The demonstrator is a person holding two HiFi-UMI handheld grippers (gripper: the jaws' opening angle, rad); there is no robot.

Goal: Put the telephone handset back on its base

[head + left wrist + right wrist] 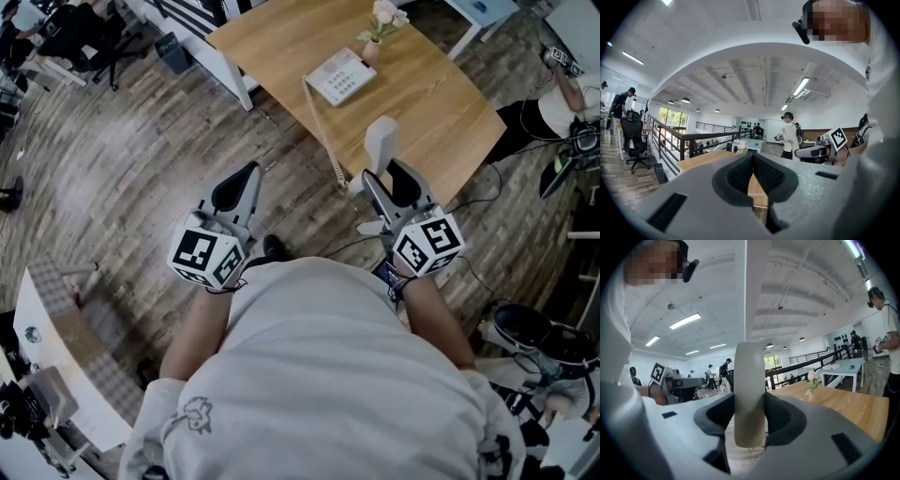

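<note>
The telephone handset (381, 141) (749, 394) stands upright in the air, pinched across its middle by the right claw (386, 183) (749, 418), whose two jaws press against its sides. It hangs over the near edge of the wooden desk (450, 112), well apart from the base (339, 77), which lies flat farther back on the desk. A coiled cord (323, 127) runs from the base's left side along the desk towards the handset. Just beside the base, at its far corner, stands a vase of pink flowers (380, 23) (813, 380). Nothing else lies on the desk between handset and base.

The left claw (246, 178) (753, 161) is held over the wooden floor (112, 159), off the desk's left side. Its jaws meet at the tips and hold nothing.

In the head view the right claw hides the handset's lower end and the cord's near end, and the base's keys are too small to read. In the right gripper view the handset runs out of the top of the frame.

The base and cord show only in the head view. The left gripper view shows a black railing (670, 136), an office chair (635, 136) and a person (791, 136) standing beyond the desk. The right gripper view shows a white table (841, 366) behind the vase.
</note>
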